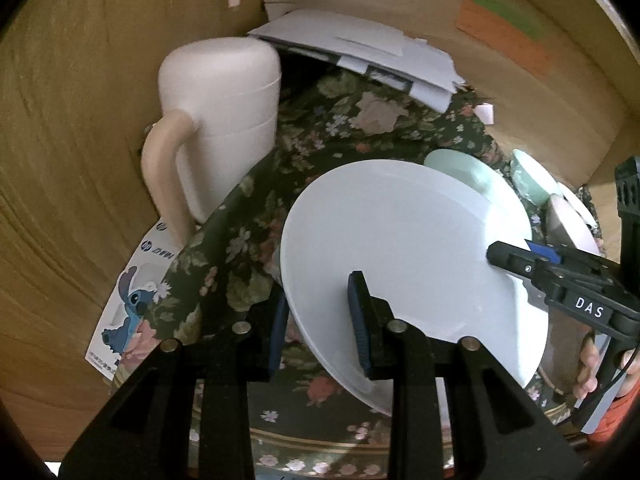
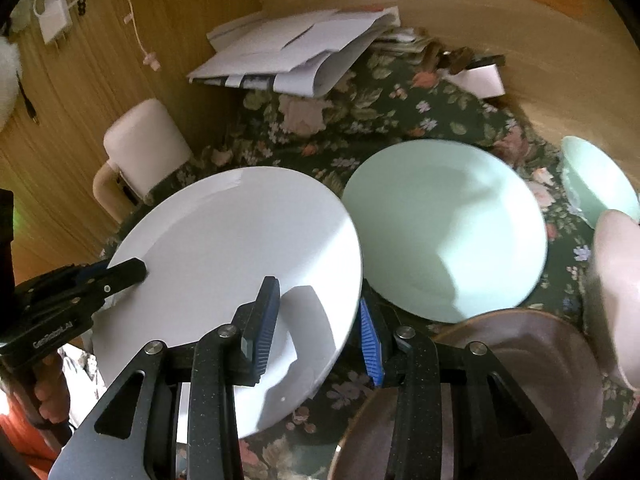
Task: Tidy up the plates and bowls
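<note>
The round white ceramic plate (image 2: 240, 264) is clamped by both jaws, lifted; stacking on the mint plate (image 2: 444, 228) at two o'clock seems next.

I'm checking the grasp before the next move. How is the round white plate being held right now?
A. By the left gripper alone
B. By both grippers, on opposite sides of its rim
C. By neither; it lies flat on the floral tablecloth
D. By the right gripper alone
B: the left gripper and the right gripper each clamp the rim of the round white plate, tilted above the floral tablecloth.
</note>
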Demonstrator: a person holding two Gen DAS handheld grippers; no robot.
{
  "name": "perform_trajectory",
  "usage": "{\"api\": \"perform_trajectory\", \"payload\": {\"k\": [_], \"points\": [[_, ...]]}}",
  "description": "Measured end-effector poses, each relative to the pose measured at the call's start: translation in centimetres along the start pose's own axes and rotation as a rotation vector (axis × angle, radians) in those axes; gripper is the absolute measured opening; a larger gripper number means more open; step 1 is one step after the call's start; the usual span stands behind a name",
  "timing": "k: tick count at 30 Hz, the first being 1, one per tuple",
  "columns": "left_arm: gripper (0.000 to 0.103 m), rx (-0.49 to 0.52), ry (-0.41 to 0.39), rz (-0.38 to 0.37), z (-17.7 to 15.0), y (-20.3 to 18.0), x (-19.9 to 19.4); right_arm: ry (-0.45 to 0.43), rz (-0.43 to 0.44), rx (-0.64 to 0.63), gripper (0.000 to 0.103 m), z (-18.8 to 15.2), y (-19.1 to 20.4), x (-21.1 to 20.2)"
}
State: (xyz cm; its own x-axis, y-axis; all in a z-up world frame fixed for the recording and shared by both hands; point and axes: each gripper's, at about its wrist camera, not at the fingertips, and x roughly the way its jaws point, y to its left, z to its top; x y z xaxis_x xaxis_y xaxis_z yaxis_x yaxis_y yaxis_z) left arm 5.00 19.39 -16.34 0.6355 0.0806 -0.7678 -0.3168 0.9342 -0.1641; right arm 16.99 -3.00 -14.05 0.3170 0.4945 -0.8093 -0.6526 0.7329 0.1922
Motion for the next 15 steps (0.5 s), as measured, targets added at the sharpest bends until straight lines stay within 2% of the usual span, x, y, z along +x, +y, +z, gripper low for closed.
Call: {"api": "perform_trajectory", "payload": {"k": [11,15], "points": [[0.030,0.056,-0.028,-0.048,0.5,-3.7,-1.3,-0.074,-0.038,0.044,0.035,-1.5,-2.4,-4.4],[0.030,0.078,-0.034,-0.070,0.4,-5.3,-1.6,-0.141,-0.056,0.063,0.035,-2.4,-3.3,-5.8]]}}
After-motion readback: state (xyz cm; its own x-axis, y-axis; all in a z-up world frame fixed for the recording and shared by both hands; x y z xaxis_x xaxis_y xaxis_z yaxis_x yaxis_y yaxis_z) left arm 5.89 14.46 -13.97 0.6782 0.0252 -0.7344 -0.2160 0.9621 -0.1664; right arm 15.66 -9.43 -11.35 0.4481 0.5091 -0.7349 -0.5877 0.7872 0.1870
